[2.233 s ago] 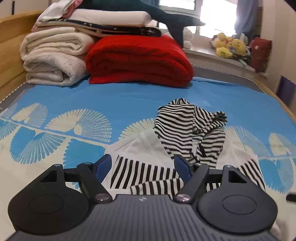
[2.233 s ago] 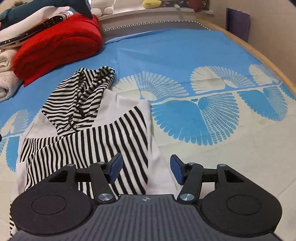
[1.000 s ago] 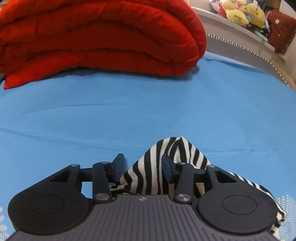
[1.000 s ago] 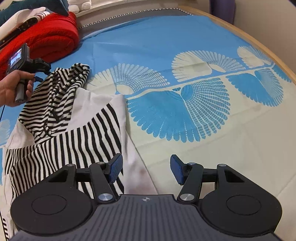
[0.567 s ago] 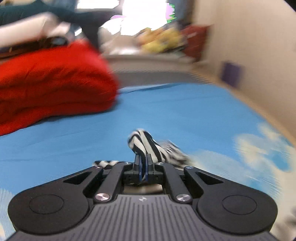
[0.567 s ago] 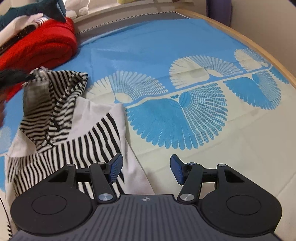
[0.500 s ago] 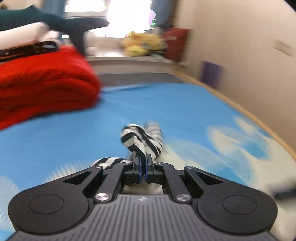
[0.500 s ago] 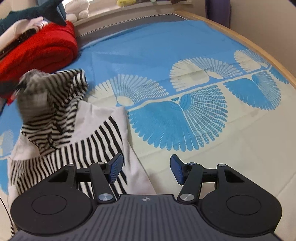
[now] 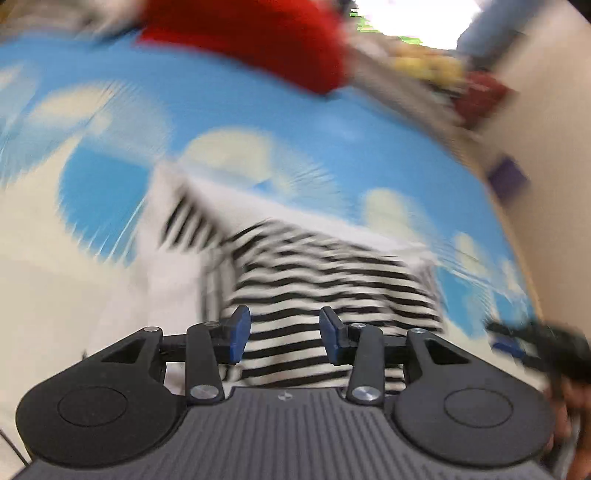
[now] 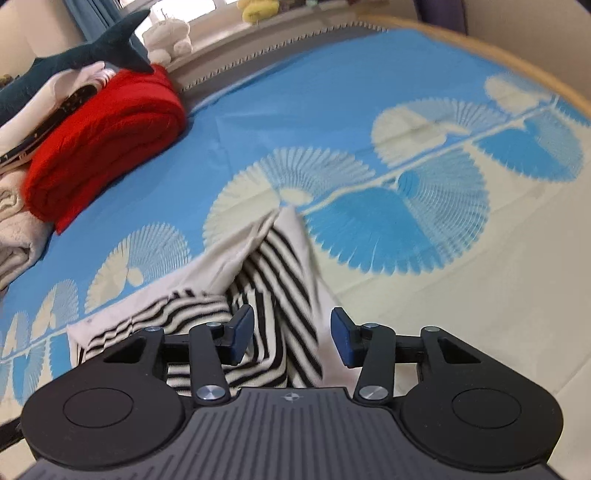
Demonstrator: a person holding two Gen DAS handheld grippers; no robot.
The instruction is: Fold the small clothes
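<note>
A small black-and-white striped hooded top (image 9: 332,273) lies on the blue and cream fan-patterned sheet (image 10: 406,221), its hood folded down onto its body. The left wrist view is blurred by motion. My left gripper (image 9: 284,336) hovers over the striped cloth with its jaws opening; the pads do not press on the fabric. In the right wrist view the top (image 10: 273,266) shows a white edge running to a point. My right gripper (image 10: 291,336) sits over that edge, jaws closing, with cloth between the pads but not pinched. The right gripper (image 9: 517,336) also shows at the left view's right edge.
A folded red blanket (image 10: 103,147) and cream blankets (image 10: 14,221) are stacked at the bed's far left, with a plush shark (image 10: 74,55) on top. The wooden bed rim (image 10: 535,70) curves along the right. Plush toys (image 10: 258,9) sit on the sill.
My left gripper shut on the hood, carried it back over the garment's body and let it go; its jaws now stand apart. My right gripper's jaws narrowed and it tilted over the garment's edge.
</note>
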